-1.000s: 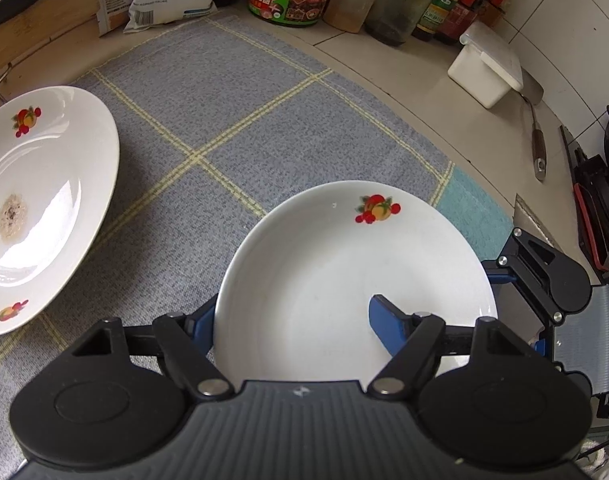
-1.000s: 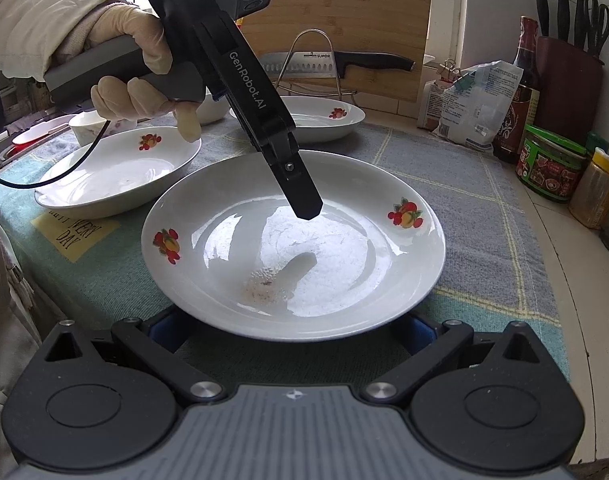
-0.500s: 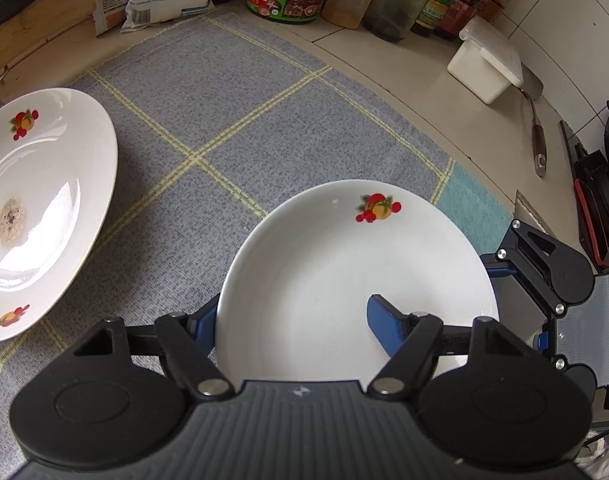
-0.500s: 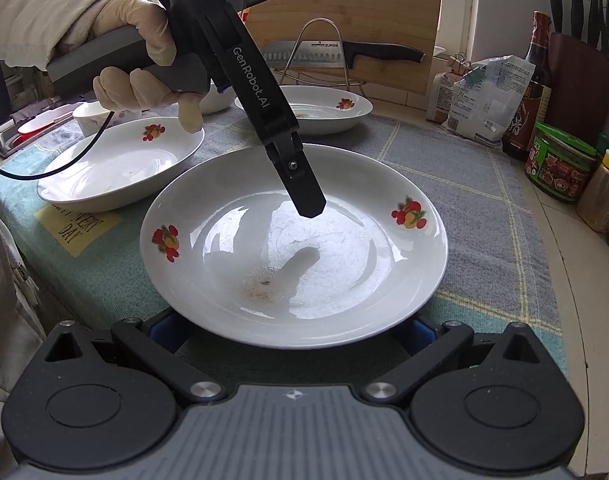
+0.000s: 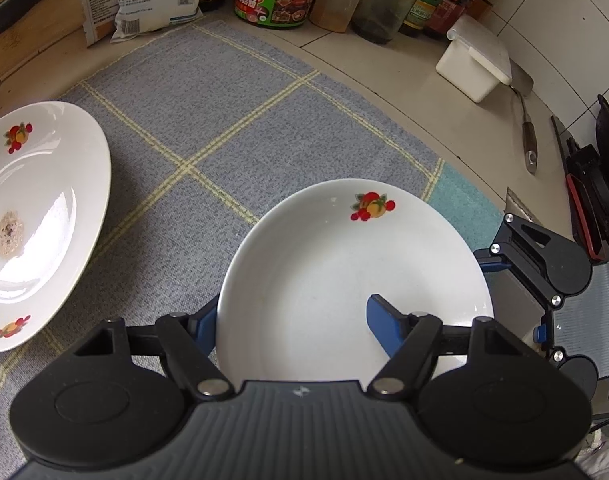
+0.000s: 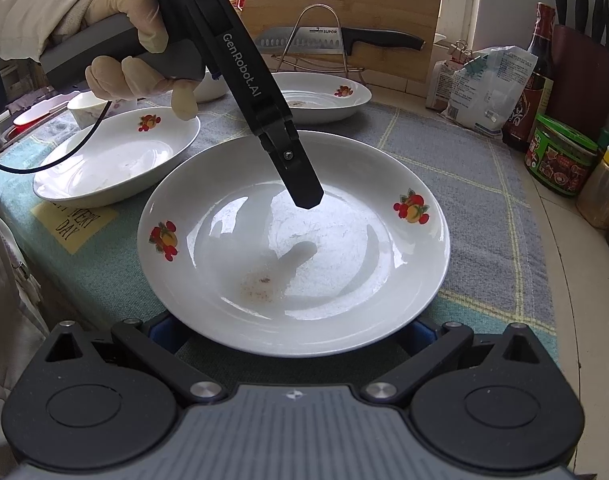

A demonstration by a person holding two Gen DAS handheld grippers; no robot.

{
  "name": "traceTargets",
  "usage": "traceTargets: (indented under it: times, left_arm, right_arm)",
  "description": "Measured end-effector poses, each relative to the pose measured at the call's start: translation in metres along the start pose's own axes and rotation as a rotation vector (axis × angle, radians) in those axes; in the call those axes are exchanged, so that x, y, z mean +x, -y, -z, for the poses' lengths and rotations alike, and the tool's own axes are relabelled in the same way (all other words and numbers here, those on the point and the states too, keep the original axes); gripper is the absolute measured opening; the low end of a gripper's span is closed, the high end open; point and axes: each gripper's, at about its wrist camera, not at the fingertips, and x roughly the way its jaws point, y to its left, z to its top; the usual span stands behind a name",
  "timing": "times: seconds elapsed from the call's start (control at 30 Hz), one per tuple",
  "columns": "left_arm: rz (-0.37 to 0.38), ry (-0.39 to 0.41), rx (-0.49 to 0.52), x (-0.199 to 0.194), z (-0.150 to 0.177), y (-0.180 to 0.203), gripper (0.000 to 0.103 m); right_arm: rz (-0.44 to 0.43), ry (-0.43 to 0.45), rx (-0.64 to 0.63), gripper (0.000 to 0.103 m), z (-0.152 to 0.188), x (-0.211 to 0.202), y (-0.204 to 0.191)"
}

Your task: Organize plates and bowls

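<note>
Over the last second the left gripper (image 5: 292, 320) has slid slightly toward the counter's right edge, one blue finger (image 5: 384, 326) inside the white fruit-printed deep plate (image 5: 344, 272), the other outside its rim, straddling it, apparently not yet clamped. The right gripper (image 6: 292, 330), spread, straddles the plate's near rim. The plate rests on the grey checked mat (image 5: 208, 120); a lift looks imminent. A second, soiled plate (image 5: 36, 216) lies toward the mat's left edge.

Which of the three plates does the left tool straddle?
The front plate: the left tool has one finger inside its rim. The side plate and far plate lie apart.
</note>
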Motion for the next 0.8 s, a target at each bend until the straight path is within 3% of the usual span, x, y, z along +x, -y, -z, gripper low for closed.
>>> traceTargets:
  times: [0.8]
  left_arm:
    - [-0.022, 0.062, -0.043, -0.008, -0.034, 0.003, 0.073]
  right_arm:
    - [-0.006, -0.020, -0.058, 0.103, -0.022, -0.012, 0.029]
